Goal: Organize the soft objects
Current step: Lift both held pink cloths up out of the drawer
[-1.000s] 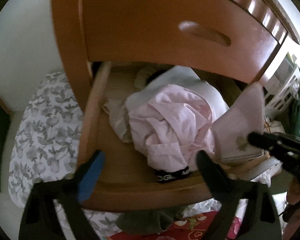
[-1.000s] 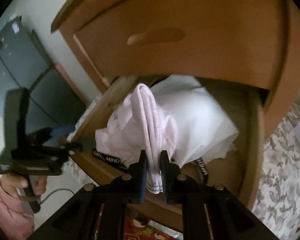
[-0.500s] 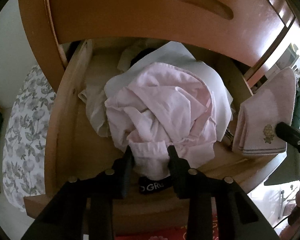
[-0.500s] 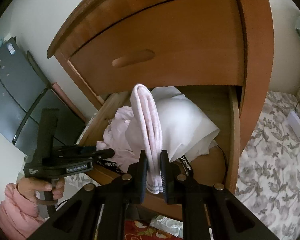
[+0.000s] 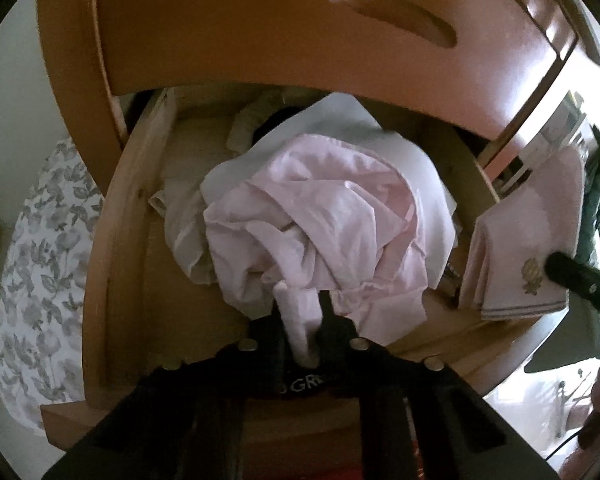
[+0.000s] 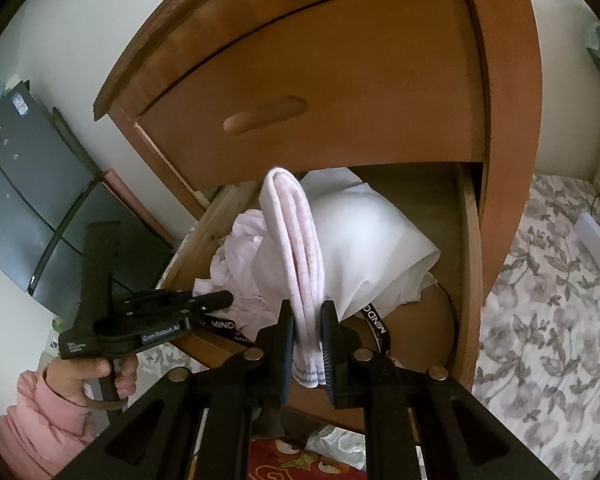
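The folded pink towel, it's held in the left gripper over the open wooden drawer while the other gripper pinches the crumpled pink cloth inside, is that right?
Not quite: the sides are swapped. The right gripper holds the folded pink towel over the open wooden drawer, as the right wrist view shows. The left gripper pinches the crumpled pink cloth inside.

The left gripper (image 5: 302,320) had just been closing, and its jaws pinched a fold of the crumpled pink garment (image 5: 320,232) at the near edge of the heap. That heap lay in the open wooden drawer (image 5: 112,240), over a white cloth (image 5: 380,136). At the right, the right gripper (image 5: 580,284) held a folded pink towel (image 5: 528,236) upright beside the drawer.
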### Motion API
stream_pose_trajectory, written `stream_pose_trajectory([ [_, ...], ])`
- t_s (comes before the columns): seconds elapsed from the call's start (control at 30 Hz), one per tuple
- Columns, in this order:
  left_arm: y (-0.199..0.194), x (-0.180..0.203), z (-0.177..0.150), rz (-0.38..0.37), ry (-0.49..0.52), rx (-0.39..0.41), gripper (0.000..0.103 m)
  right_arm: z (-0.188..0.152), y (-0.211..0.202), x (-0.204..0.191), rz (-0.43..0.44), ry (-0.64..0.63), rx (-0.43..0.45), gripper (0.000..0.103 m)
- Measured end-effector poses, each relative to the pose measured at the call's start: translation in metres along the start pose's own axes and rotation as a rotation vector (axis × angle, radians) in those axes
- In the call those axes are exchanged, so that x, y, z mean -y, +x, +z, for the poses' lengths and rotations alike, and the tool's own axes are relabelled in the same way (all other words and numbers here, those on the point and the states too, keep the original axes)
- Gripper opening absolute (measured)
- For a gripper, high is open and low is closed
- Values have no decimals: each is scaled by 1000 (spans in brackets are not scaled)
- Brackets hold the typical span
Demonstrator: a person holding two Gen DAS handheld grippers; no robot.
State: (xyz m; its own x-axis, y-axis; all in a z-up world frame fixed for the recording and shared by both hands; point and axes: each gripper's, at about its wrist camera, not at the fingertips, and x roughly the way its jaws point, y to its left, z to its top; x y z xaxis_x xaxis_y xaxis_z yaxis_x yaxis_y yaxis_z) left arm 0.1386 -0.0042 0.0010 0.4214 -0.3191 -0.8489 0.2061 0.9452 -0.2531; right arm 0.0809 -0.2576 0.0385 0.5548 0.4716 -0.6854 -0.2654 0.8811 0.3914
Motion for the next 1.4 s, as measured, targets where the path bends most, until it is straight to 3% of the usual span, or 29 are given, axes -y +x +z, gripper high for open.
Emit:
stream_pose_trajectory([
  [0.37,-29,0,7,-140,-93,80,8,-3,-14,2,-6,20,20,13],
  [0.97,-118,26,21,-301,-95,278,7,-7,-55,-4,5,28,116,13],
  [1.4,-214,51,10,-379,-37,505,7,-12,-111,-12,33,18,233,13],
])
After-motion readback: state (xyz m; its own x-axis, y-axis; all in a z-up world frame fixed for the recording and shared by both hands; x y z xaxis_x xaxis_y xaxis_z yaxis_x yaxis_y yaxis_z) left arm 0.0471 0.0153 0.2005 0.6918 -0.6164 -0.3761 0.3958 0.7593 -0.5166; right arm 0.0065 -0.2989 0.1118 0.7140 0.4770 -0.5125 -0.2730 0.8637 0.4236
